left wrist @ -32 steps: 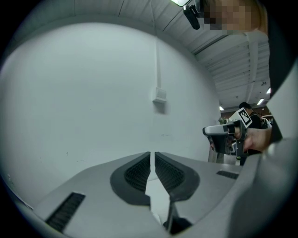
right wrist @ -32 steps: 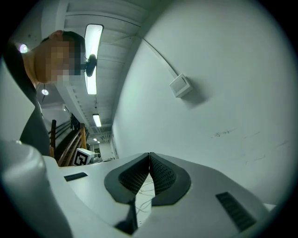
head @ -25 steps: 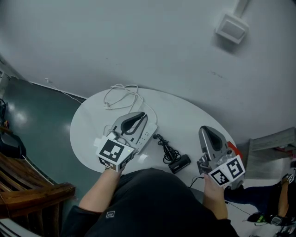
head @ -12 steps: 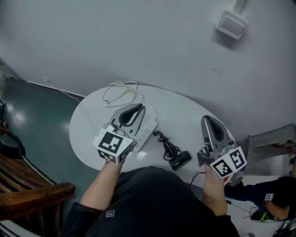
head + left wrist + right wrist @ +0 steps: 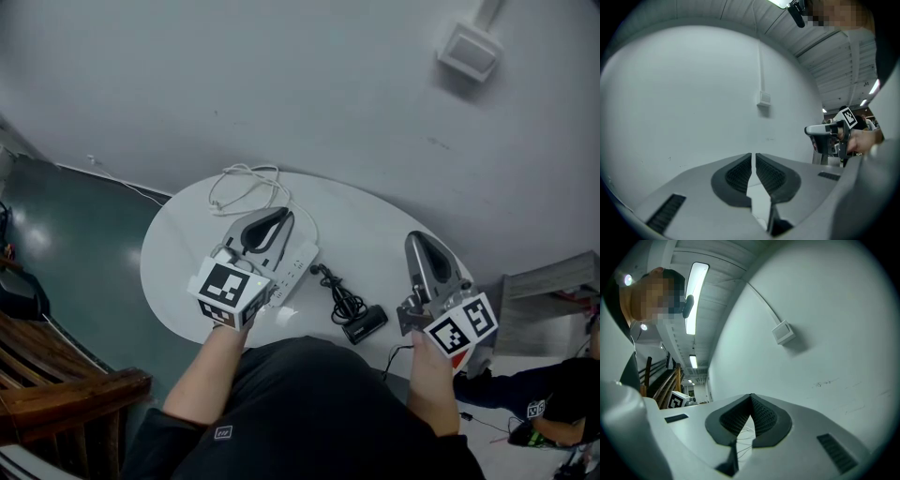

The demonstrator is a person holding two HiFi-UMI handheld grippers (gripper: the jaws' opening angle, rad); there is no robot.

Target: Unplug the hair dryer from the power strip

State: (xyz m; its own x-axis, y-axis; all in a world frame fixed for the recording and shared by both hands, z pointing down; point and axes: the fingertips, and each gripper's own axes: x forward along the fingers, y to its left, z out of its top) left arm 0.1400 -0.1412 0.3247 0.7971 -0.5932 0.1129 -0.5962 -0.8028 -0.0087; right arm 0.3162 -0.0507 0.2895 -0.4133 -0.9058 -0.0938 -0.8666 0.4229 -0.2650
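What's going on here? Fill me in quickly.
A person holds a gripper in each hand over a round white table. The left gripper hangs above the white power strip, its tongs a slit apart with nothing between them. The right gripper is off at the table's right edge, tongs closed and empty. A black cord lies beside the strip; nothing is gripped yet.
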